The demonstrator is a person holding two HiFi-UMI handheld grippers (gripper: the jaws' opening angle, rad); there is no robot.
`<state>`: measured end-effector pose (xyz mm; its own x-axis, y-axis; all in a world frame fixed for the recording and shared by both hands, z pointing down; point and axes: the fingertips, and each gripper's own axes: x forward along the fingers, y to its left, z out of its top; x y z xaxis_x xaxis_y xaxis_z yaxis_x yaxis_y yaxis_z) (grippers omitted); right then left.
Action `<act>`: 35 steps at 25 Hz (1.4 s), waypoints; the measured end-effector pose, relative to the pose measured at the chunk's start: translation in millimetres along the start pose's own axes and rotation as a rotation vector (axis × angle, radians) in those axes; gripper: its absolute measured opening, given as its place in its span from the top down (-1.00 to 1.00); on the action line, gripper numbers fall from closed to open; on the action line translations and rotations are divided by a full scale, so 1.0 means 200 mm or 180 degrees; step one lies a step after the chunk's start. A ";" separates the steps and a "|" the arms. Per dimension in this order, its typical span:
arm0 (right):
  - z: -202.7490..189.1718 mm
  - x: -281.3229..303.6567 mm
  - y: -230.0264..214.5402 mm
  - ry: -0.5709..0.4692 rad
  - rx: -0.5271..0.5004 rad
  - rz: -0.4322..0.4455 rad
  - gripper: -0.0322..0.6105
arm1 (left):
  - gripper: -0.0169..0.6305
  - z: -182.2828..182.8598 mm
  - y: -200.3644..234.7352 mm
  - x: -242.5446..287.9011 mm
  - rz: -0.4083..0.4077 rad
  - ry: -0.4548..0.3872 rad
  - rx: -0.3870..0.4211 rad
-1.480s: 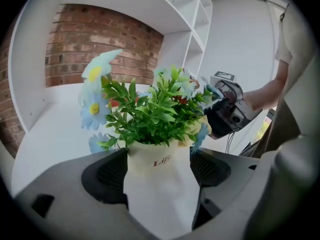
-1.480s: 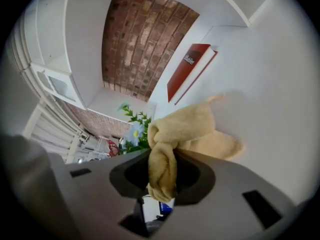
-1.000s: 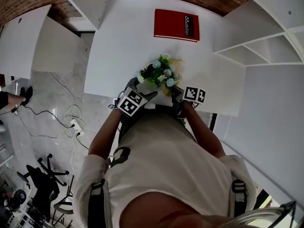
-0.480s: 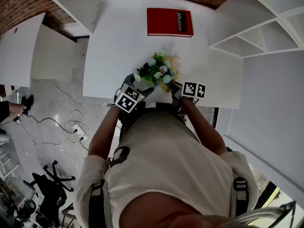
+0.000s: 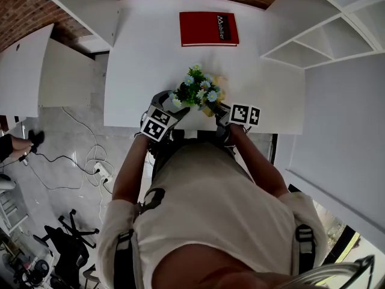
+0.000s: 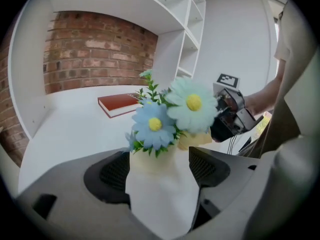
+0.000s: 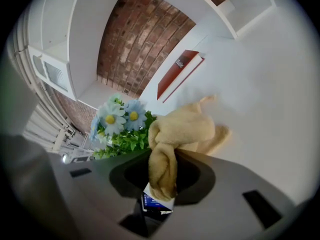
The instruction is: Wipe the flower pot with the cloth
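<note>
Right now the left gripper (image 6: 160, 170) is clamping the flower pot (image 6: 161, 189) between its two jaws, with the pads pressing on either side of the pale body just below the rim. The right gripper (image 7: 162, 176) is pinching the cloth (image 7: 186, 129). Its jaws are standing only slightly apart, closed on a twisted tail of the yellow fabric, while the rest is bunching out in front. In the head view the pot is sitting between the two grippers at the near edge of the white table (image 5: 144, 53), well apart from the red book (image 5: 209, 29). Whether its base is resting on the table or hanging just above it cannot be told.

The pot is looking small and probably light, with a smooth, hard wall that is likely slippery and could chip if dropped or squeezed too hard. Taking it across the body is seeming the sensible hold, since the flowers would offer none. The cloth is looking soft, thick and limp, so it should be folding easily around the pot's curve. Because it is being held by one end, it may be flopping rather than pressing, and rubbing with the bunched part nearest the jaws is probably giving the most control.

As for contents, the pot is holding a bunch of flowers (image 6: 172, 111): pale blue and white daisies with yellow centres above green leaves, crowding over the rim. They are looking artificial, and no soil is showing.
</note>
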<state>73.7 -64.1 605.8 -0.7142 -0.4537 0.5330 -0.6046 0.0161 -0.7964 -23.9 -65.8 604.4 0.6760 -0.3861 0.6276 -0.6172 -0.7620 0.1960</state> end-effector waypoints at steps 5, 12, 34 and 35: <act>-0.06 0.07 -0.07 0.0125 -0.0051 -0.0104 0.58 | -0.21 0.05 0.01 0.06 -0.0089 0.0012 0.0023; -0.14 0.10 -0.16 0.0305 -0.0048 -0.0228 0.58 | -0.21 0.01 -0.06 0.07 -0.0037 0.0041 -0.0004; -0.16 0.07 -0.05 0.0336 -0.0109 -0.0038 0.57 | -0.21 0.07 -0.11 0.09 -0.0143 -0.0024 0.0255; -0.18 0.08 -0.07 0.0360 -0.0084 -0.0073 0.57 | -0.21 0.06 -0.12 0.09 -0.0135 -0.0030 0.0232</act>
<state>58.6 -38.8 636.0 -0.7344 -0.3507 0.5811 -0.6293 0.0311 -0.7765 8.0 -60.4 601.7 0.7050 -0.3572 0.6127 -0.5571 -0.8135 0.1668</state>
